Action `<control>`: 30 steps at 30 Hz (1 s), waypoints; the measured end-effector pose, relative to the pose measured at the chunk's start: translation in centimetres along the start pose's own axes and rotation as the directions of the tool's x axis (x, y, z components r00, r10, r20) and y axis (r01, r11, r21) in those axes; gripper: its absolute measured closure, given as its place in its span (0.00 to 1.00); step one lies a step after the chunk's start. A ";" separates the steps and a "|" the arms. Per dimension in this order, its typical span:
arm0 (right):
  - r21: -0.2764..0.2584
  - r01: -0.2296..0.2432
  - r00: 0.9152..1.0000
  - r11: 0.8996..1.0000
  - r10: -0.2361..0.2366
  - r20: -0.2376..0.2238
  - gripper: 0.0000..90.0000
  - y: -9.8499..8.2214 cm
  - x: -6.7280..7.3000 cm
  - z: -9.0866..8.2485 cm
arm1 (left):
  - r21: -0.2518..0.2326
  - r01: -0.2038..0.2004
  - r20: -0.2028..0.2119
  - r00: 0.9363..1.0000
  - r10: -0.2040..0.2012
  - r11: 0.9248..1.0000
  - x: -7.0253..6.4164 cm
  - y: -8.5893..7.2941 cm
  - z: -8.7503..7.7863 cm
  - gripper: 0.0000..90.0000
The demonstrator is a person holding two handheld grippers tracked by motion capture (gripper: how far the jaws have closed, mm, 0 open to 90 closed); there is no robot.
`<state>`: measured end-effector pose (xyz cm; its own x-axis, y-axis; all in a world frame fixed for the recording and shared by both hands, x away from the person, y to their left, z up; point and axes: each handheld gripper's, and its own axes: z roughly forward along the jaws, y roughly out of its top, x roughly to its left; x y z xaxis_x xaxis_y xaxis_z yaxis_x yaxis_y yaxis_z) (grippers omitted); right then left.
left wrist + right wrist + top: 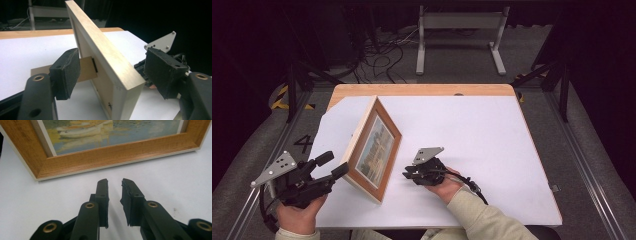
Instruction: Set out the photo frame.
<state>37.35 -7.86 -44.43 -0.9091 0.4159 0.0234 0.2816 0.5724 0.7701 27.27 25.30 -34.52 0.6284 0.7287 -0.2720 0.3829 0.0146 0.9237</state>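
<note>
Wooden picture frame [374, 150] standing on the white table top [472, 145], left of centre, leaning back on a cardboard strut [86, 68] seen behind it in the left gripper view. Pictured face turned toward the right and near side, with a painting of boats on water [110, 131] under the glass.

Left gripper [333, 166] at the near left edge of the table, held in the person's left hand [299, 215], pointing right at the frame. Jaws wide apart, one on each side of the frame's near edge: one pad [65, 72] behind the back by the strut, the other pad [163, 71] off to the front side, a clear gap at both, neither pressing on the wood. No grip on the frame.

Right gripper [406, 174] low over the table just right of the frame, in the person's right hand [444, 187], pale sleeve [484, 220] behind it. Jaws pointing left at the frame's lower rail [120, 157], close to it but apart. Narrow gap between the two pads [102, 195], holding nothing, bare table beneath.

Light wooden border [422, 90] of the table along its far edge.
</note>
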 end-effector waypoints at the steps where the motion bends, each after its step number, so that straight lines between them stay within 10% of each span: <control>1: -0.003 0.001 1.000 1.000 -0.001 0.004 0.84 0.0 -0.1 -0.1 | 0.004 0.001 0.001 1.000 -0.001 1.000 -0.2 0.0 0.2 0.31; 30: -0.028 -0.041 0.999 0.999 0.042 0.035 0.78 -0.3 -1.3 -1.1 | 0.186 0.011 -0.081 0.997 0.004 0.982 -0.6 -2.4 4.5 0.45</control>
<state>38.16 -9.36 -43.95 -0.8853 0.4639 0.0329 0.3097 0.5354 0.7858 28.98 21.74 -37.81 0.5731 0.7817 -0.2459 0.5095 -0.1049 0.8540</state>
